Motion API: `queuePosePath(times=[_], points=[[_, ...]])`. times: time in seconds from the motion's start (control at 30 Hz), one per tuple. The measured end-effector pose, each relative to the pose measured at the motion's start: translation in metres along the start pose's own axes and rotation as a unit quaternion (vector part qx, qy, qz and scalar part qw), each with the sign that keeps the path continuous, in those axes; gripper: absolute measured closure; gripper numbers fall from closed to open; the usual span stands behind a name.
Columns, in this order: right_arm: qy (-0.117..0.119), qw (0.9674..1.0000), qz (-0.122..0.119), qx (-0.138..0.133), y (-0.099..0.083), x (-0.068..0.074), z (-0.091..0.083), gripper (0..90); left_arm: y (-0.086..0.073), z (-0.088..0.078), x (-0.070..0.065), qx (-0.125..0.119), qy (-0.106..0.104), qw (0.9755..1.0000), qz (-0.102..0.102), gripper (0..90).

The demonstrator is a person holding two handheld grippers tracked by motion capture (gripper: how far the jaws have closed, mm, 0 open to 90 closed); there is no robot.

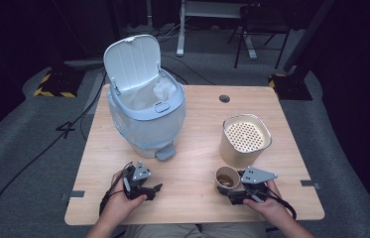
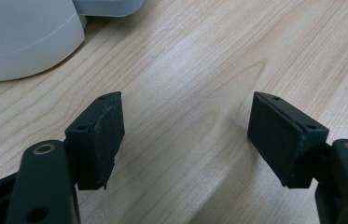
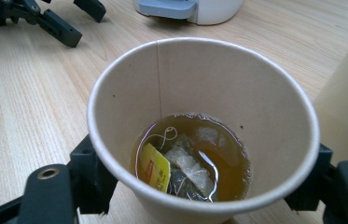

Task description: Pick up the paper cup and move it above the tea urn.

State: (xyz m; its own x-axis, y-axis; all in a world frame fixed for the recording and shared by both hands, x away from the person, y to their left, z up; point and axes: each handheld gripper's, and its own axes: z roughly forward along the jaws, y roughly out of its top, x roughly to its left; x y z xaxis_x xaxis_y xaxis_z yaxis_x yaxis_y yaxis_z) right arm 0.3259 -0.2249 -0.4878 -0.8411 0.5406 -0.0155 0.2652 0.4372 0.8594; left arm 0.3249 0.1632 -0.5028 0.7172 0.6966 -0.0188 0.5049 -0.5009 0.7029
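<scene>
- right gripper has its jaws clamped on the paper cup, tea bag soaking inside
- left gripper jaws spread apart over bare table, bin just ahead-left

A lab: black curtains, taped floor cables.

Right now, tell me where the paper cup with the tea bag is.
In the high view the paper cup stands near the table's front right, just in front of the tan strainer-topped canister, with the right gripper closed on its sides.
</scene>
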Motion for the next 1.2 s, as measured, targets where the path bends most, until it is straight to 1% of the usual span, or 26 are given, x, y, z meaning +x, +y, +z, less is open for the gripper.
queuePosePath(times=[0.1,0.27,0.33,0.43,0.47,0.6,0.67,0.7,0.73,0.9,0.97,1.0,1.07,1.1,1.13,1.17,1.2], points=[[0.002,1.0,-0.005,-0.005,0.001,0.0,-0.001,27.6,0.0,0.0,0.0,0.0,-0.001,1.0,0.0,27.9],[0.006,0.9998,-0.014,-0.011,0.008,-0.001,-0.009,28.2,0.0,0.0,0.0,0.0,0.001,1.0,0.002,27.9],[0.005,0.9997,-0.02,-0.012,0.01,-0.002,-0.012,28.3,-0.001,0.0,-0.001,-0.001,0.0,1.0,-0.002,27.9],[0.005,0.9996,-0.025,-0.015,0.015,-0.003,-0.016,28.4,-0.001,0.0,0.0,0.0,-0.001,1.0,-0.002,27.9],[0.003,0.9993,-0.029,-0.024,0.02,-0.004,-0.02,28.5,-0.001,0.0,0.0,0.0,-0.001,1.0,-0.002,27.8],[0.001,0.999,-0.033,-0.031,0.032,-0.007,-0.03,28.6,0.0,0.0,0.0,0.0,-0.001,1.0,-0.001,27.6],[0.002,0.999,-0.031,-0.031,0.035,-0.008,-0.032,28.7,0.0,0.0,0.0,-0.001,-0.001,1.0,-0.001,27.5],[0.002,0.999,-0.029,-0.033,0.038,-0.009,-0.035,28.8,0.0,0.0,0.0,-0.001,-0.001,1.0,-0.001,27.5],[0.0,0.9988,-0.033,-0.035,0.043,-0.012,-0.04,28.9,0.0,0.0,0.0,0.0,-0.001,1.0,-0.001,27.5],[-0.004,0.9985,-0.036,-0.04,0.055,-0.018,-0.051,29.1,0.0,0.0,0.0,0.0,-0.002,1.0,-0.002,27.4],[-0.004,0.9985,-0.034,-0.043,0.058,-0.019,-0.054,29.1,0.0,0.0,0.0,0.0,-0.002,1.0,-0.001,27.4],[-0.003,0.9982,-0.036,-0.048,0.064,-0.023,-0.059,29.1,0.0,0.0,0.0,0.0,-0.002,1.0,-0.001,27.4],[0.004,0.998,-0.034,-0.054,0.07,-0.027,-0.063,29.1,0.0,0.0,0.0,0.0,-0.002,1.0,-0.001,27.4],[0.004,0.998,-0.034,-0.054,0.07,-0.027,-0.063,29.1,0.0,0.0,0.0,0.0,-0.002,1.0,-0.001,27.4],[0.007,0.9976,-0.036,-0.058,0.076,-0.032,-0.068,29.1,-0.001,0.0,0.0,0.0,-0.002,1.0,-0.002,27.4],[0.007,0.9976,-0.036,-0.058,0.076,-0.032,-0.068,29.1,-0.001,0.0,0.0,0.0,-0.002,1.0,-0.002,27.4],[0.004,0.9974,-0.037,-0.061,0.082,-0.038,-0.073,29.2,-0.001,0.0,-0.001,0.0,-0.001,1.0,-0.001,27.4]])
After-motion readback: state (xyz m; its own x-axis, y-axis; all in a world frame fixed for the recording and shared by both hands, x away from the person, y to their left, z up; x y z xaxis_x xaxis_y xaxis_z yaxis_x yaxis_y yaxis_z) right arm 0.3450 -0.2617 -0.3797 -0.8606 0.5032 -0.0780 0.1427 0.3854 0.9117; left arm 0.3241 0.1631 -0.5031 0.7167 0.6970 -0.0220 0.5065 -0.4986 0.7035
